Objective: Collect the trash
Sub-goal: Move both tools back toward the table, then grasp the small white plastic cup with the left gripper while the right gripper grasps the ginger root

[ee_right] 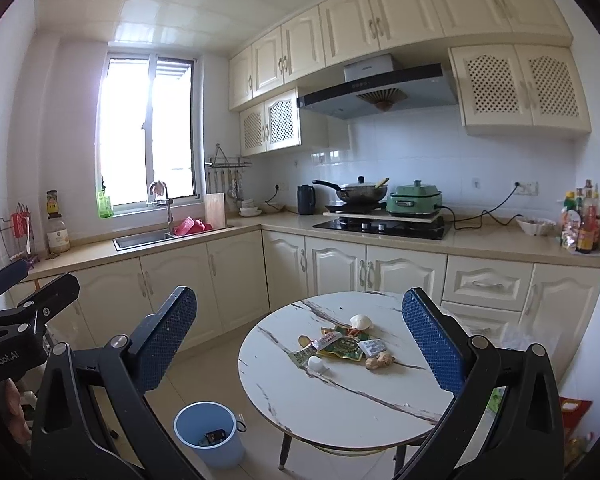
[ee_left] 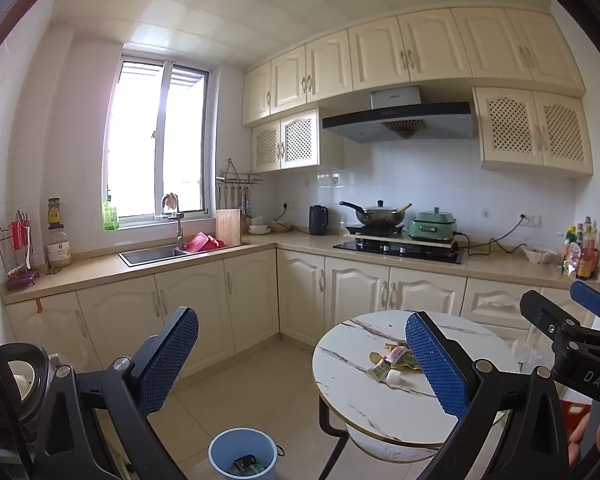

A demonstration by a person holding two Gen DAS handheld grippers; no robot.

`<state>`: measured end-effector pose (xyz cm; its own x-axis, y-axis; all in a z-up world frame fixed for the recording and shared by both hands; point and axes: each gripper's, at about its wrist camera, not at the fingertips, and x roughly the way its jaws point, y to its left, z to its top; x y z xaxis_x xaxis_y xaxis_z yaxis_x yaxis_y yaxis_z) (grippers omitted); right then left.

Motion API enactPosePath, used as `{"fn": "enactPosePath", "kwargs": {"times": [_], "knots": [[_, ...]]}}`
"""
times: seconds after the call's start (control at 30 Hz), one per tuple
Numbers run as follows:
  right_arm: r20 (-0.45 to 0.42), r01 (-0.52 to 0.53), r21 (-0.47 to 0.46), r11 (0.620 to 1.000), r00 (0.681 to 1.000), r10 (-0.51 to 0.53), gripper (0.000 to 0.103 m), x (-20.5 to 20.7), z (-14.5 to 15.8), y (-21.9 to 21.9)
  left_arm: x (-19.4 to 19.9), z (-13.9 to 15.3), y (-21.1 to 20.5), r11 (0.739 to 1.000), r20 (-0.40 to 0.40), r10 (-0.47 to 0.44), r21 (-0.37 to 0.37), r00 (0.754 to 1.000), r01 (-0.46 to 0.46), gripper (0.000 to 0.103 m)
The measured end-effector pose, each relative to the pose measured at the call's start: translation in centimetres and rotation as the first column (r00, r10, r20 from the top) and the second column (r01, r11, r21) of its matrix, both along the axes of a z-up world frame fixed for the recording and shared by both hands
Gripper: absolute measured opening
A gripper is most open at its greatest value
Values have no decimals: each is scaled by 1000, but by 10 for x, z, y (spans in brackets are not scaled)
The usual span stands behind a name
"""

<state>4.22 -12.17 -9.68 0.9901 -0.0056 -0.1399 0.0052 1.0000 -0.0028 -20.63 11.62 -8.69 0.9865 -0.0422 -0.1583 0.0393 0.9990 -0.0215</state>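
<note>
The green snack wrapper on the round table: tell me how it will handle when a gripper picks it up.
The green snack wrapper lies flat and crinkled, so it is probably floppy and very light. Its glossy film may slip between the pads. Other scraps overlap it, including a small white packet, so lifting it may drag them along.

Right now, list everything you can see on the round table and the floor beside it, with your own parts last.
round table: one, white marble-look, centre of kitchen floor
snack wrappers: several, green, yellow and white, heaped mid-table
ginger piece: one, tan, right of the heap
white cap: one, front of the heap
pale shell-like scrap: one, behind the heap
bin: one, light blue, floor left of table, some trash inside
left hand-held gripper: blue pads, open
right hand-held gripper: blue pads, open
</note>
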Motion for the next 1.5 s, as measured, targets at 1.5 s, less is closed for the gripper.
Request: {"fn": "enactPosePath", "kwargs": {"times": [1.5], "knots": [[-702,134,-5,991,705,-99,103,343,-231,-169,468,-106,-131,976,-574,-187,-13,797,220,102]]}}
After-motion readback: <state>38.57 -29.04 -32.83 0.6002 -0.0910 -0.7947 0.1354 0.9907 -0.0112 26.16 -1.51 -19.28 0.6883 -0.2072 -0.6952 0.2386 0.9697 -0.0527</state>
